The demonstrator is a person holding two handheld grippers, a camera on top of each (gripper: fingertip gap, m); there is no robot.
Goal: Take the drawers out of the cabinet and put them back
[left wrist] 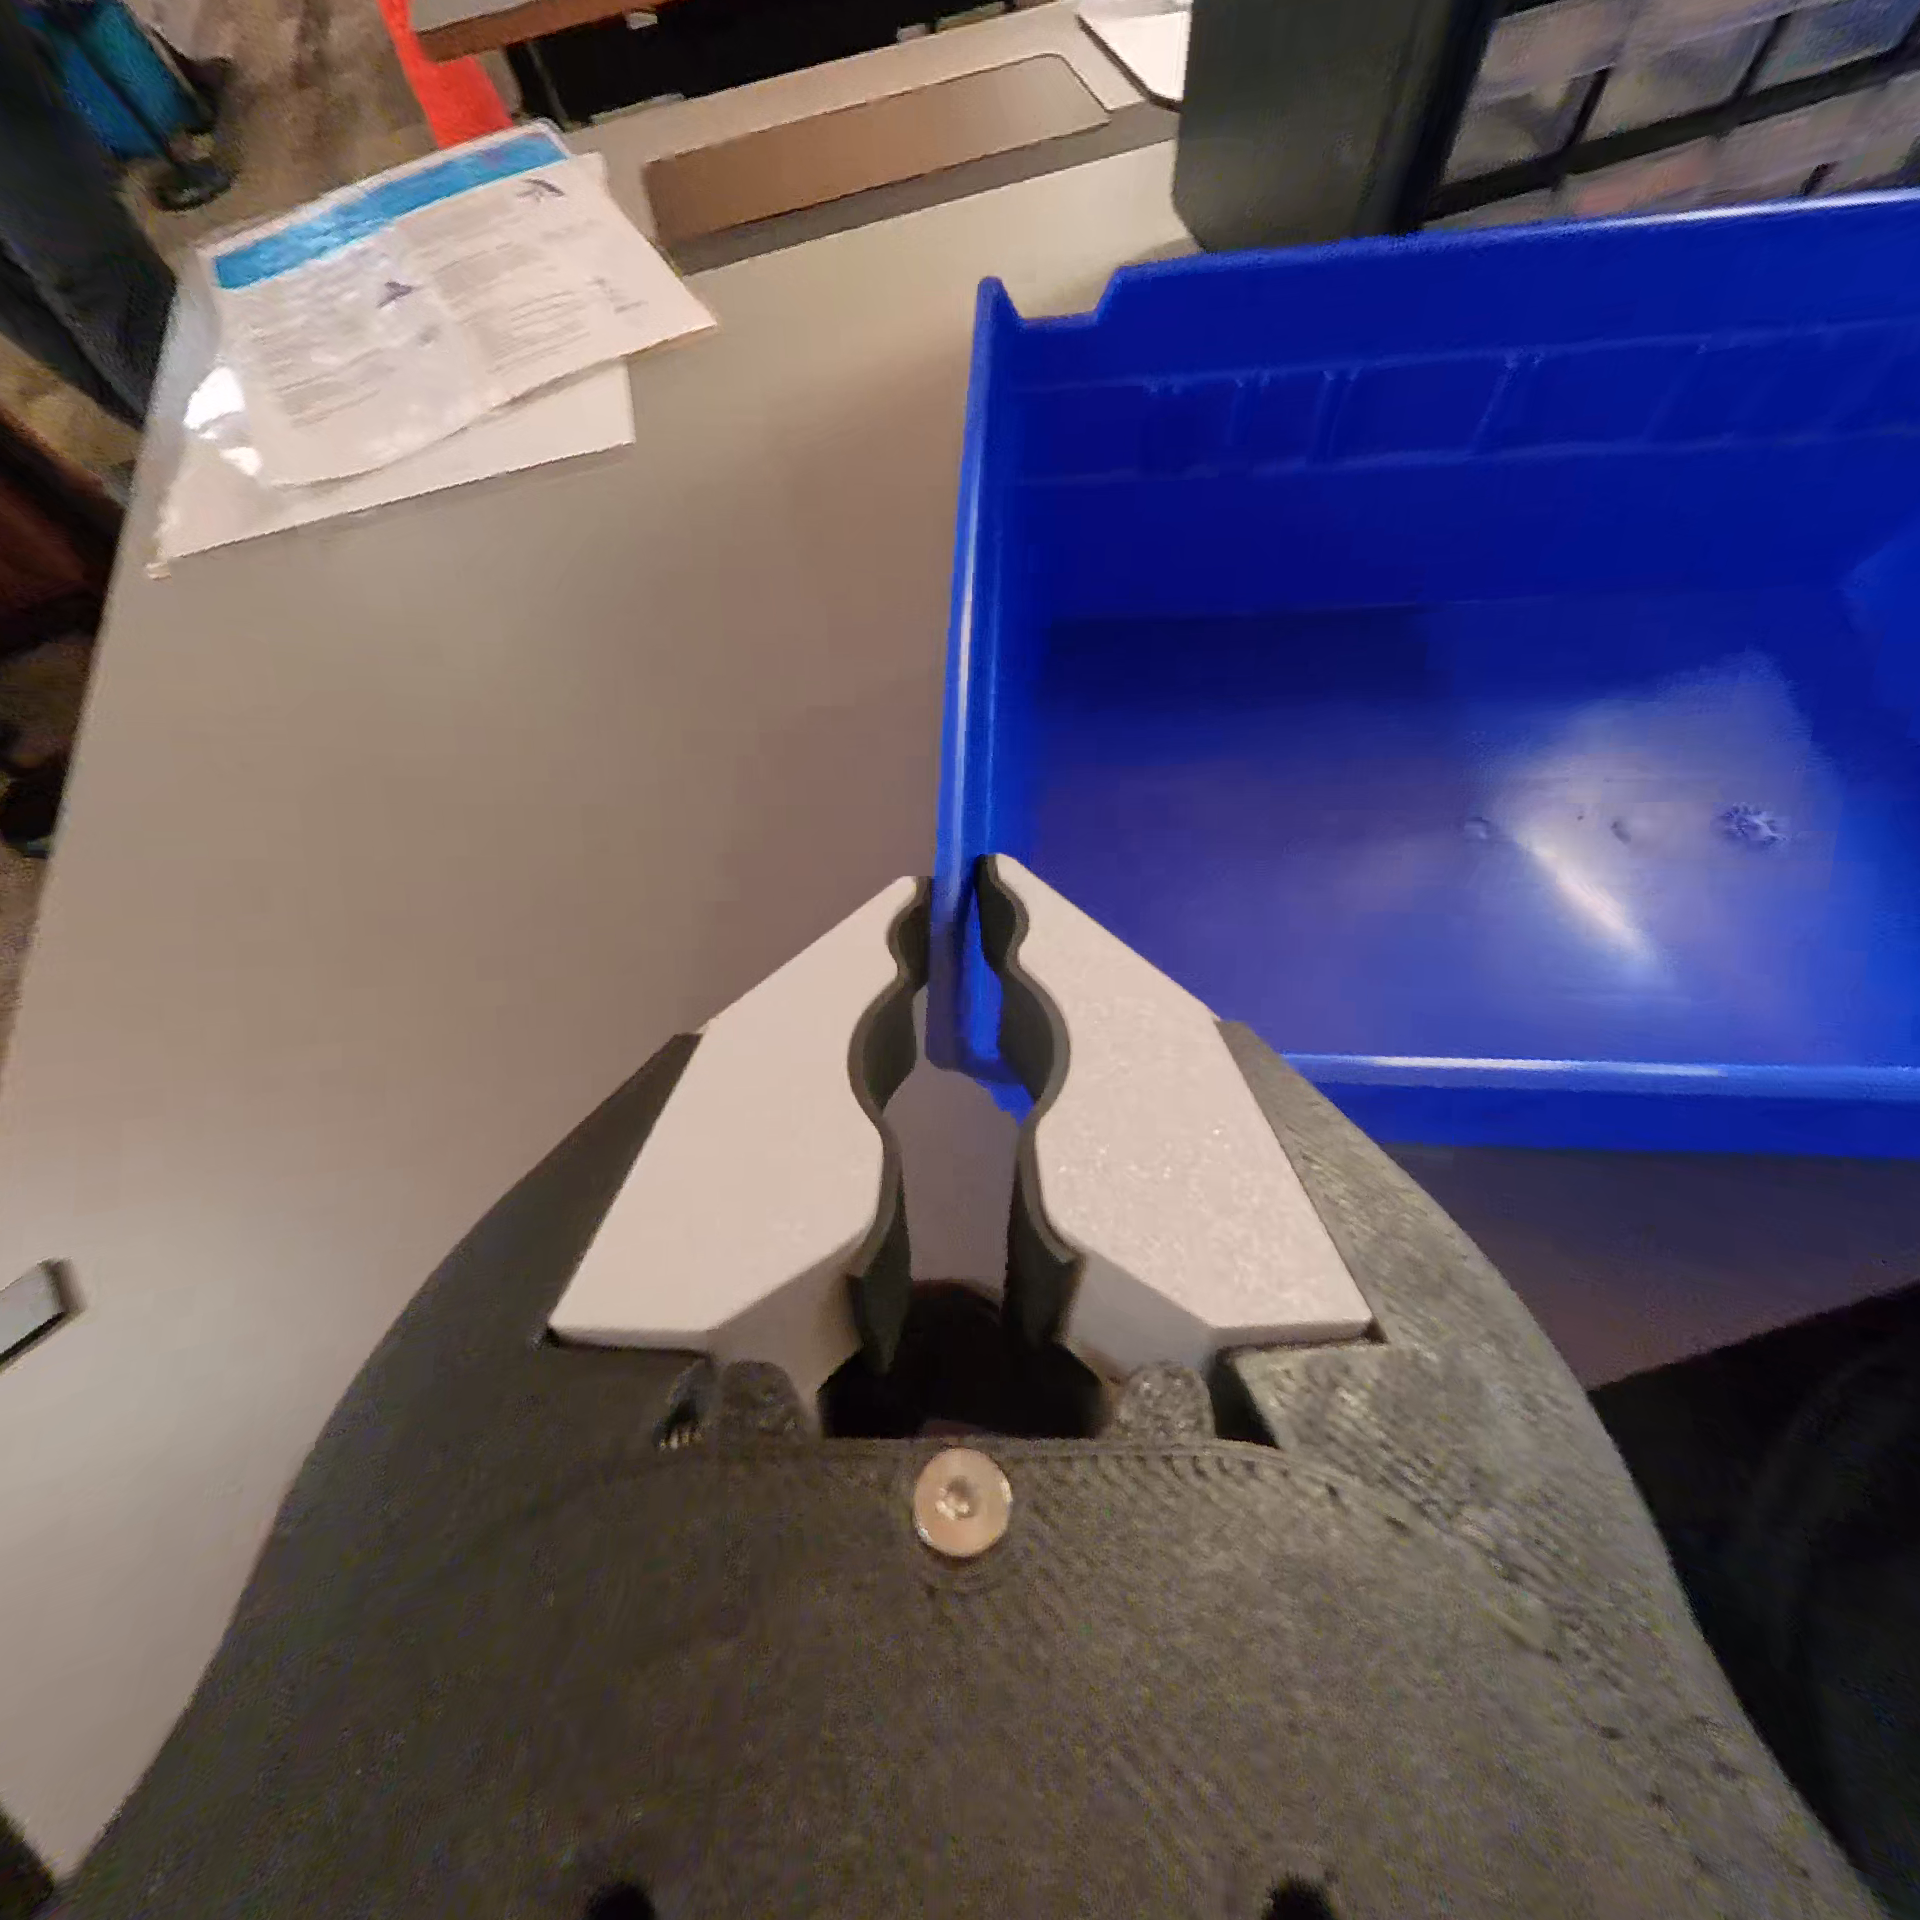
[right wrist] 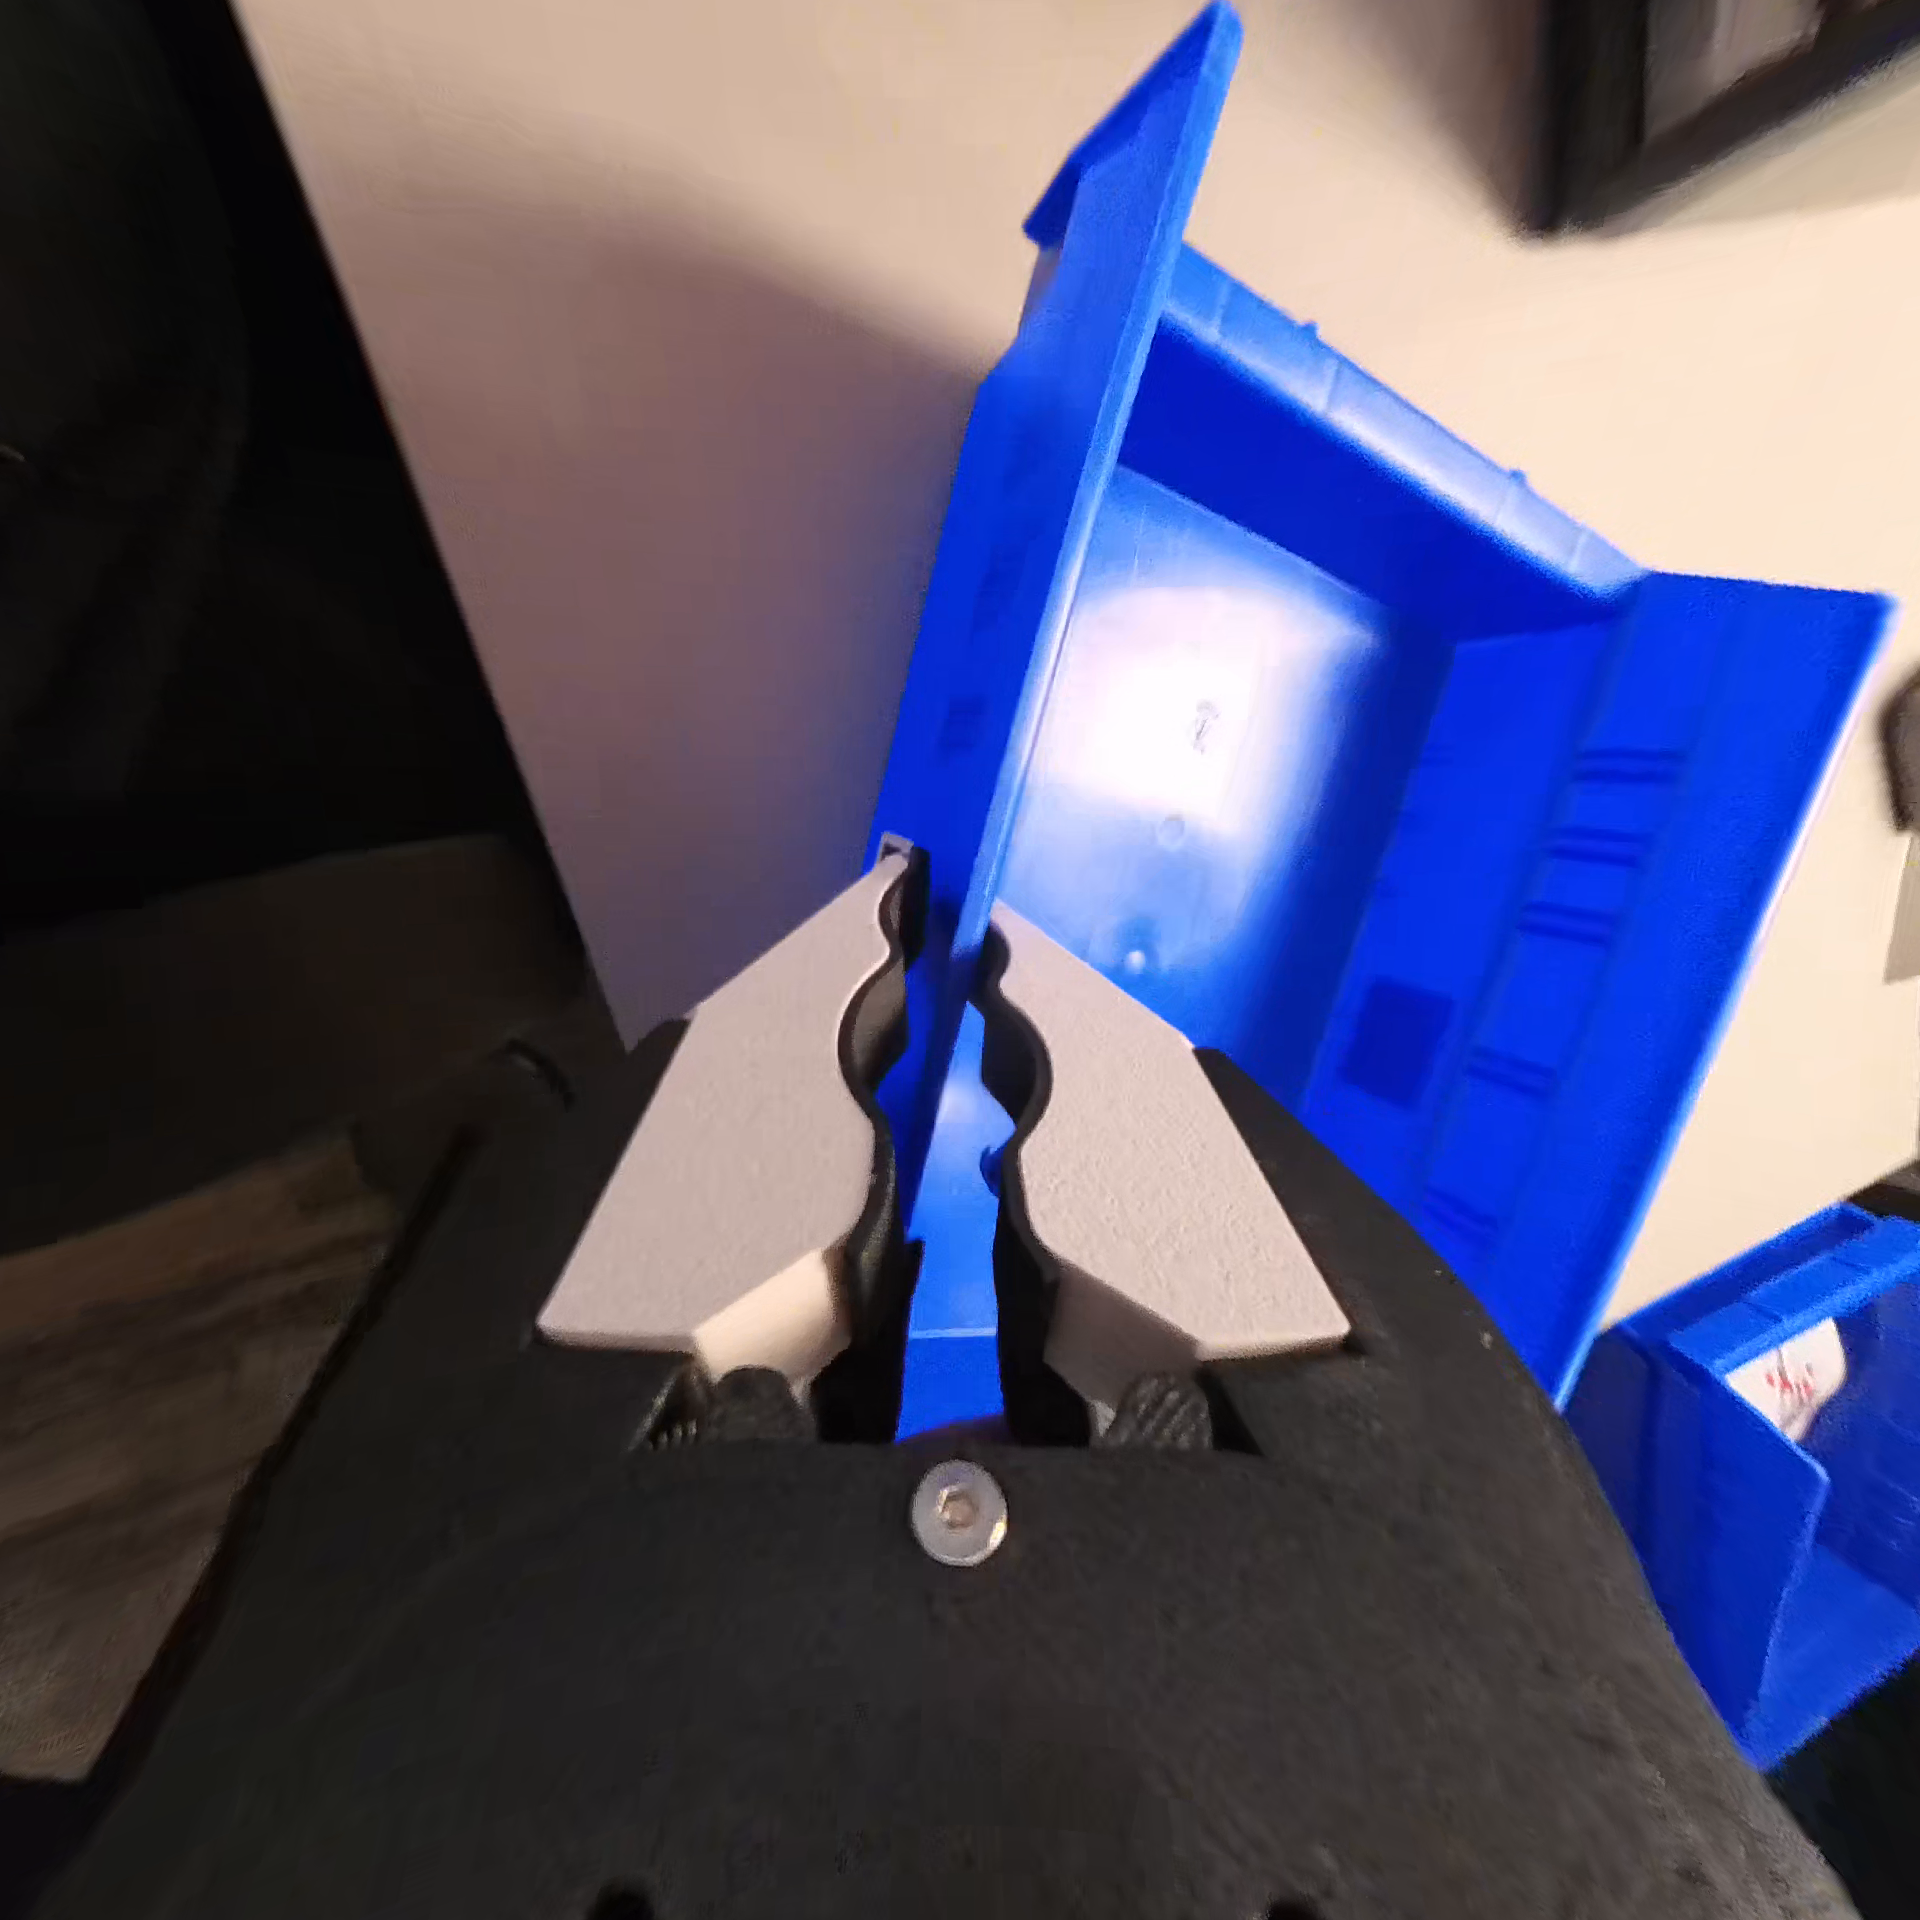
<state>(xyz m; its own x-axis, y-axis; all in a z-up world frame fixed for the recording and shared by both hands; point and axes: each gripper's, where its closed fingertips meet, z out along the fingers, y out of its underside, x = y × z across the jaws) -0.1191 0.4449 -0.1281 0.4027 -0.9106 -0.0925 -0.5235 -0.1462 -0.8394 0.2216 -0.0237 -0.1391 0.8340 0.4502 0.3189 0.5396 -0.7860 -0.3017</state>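
L gripper (left wrist: 958, 883) clamped on near-left corner of blue drawer (left wrist: 1455, 727), wall pinched btwn both pads, drawer over grey table (left wrist: 468, 779). R gripper (right wrist: 948, 894) closed on a blue drawer's (right wrist: 1299, 675) side wall, wall running btwn fingers; second blue bin (right wrist: 1766, 1455) lower right.

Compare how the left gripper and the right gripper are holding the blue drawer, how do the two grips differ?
The left gripper pinches the blue drawer right at a near corner of its wall; the right gripper takes a wall farther along, deep between its fingers. The left view shows the drawer about level, the right view steeply tilted. Both are shut on the drawer's thin rim.
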